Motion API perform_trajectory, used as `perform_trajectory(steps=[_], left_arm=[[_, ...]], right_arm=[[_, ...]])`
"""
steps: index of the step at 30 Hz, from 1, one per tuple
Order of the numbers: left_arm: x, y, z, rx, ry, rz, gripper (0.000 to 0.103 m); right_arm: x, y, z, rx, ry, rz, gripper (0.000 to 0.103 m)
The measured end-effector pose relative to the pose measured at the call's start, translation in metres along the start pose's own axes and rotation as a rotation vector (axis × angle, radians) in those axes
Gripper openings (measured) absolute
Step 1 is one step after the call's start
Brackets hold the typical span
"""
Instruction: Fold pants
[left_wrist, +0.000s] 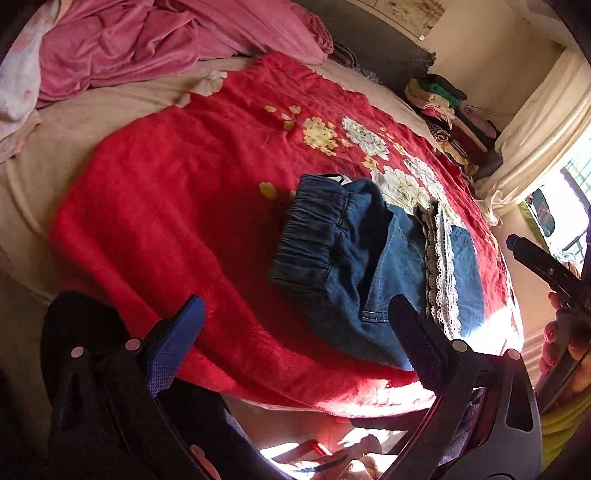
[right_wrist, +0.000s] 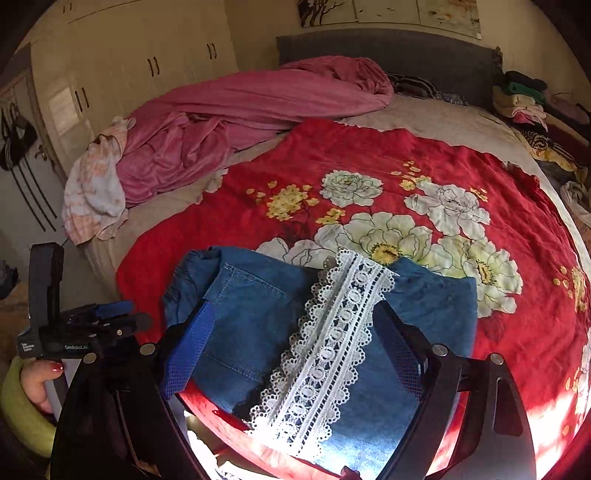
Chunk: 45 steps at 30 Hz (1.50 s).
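The blue denim pants (left_wrist: 373, 266) lie folded into a compact bundle on the red floral blanket (left_wrist: 177, 206), elastic waistband to the left, white lace hems (left_wrist: 441, 273) across the top. My left gripper (left_wrist: 295, 306) is open and empty, just short of the bundle's near edge. In the right wrist view the pants (right_wrist: 251, 314) and lace strip (right_wrist: 332, 343) fill the space between my right gripper's open fingers; that gripper (right_wrist: 291, 317) hovers over them and holds nothing. The left gripper (right_wrist: 110, 321) shows at the left there, and the right gripper's finger (left_wrist: 539, 266) at the right edge.
A crumpled pink quilt (right_wrist: 240, 122) and a pale floral cloth (right_wrist: 96, 192) lie at the bed's far left. Stacked clothes (right_wrist: 524, 99) sit by the grey headboard (right_wrist: 388, 48). Wardrobe doors (right_wrist: 140, 66) stand to the left. The bed's near edge is sunlit.
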<state>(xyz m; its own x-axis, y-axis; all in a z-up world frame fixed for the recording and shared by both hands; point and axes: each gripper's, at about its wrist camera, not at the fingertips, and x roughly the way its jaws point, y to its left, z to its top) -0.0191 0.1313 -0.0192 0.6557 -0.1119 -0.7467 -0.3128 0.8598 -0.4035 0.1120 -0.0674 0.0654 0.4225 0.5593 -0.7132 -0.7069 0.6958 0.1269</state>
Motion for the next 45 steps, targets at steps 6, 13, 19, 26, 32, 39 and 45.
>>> perform_trajectory(steps=[6,13,19,26,32,39,45], left_arm=[[0.010,0.008,-0.004,-0.014,0.010,-0.031,0.085],[0.021,-0.003,-0.002,0.017,0.010,-0.112,0.052],[0.047,-0.009,-0.006,0.017,0.058,-0.169,0.040],[0.051,-0.007,-0.009,0.002,0.065,-0.184,0.039],[0.042,-0.010,-0.004,0.019,0.048,-0.199,0.063],[0.040,-0.021,0.008,0.004,0.055,-0.306,0.074],[0.056,-0.041,0.013,-0.057,0.132,-0.447,0.078]], right_arm=[[0.049,0.029,0.024,-0.087,0.085,0.083,0.087],[0.100,0.056,0.038,-0.166,0.190,0.133,0.087],[0.141,0.074,0.047,-0.206,0.272,0.174,0.087],[0.184,0.068,0.033,-0.174,0.348,0.206,0.066],[0.147,0.042,0.038,-0.085,0.260,0.355,0.044],[0.087,0.004,0.042,-0.007,0.121,0.483,0.043],[0.053,-0.024,0.037,0.033,0.058,0.506,0.043]])
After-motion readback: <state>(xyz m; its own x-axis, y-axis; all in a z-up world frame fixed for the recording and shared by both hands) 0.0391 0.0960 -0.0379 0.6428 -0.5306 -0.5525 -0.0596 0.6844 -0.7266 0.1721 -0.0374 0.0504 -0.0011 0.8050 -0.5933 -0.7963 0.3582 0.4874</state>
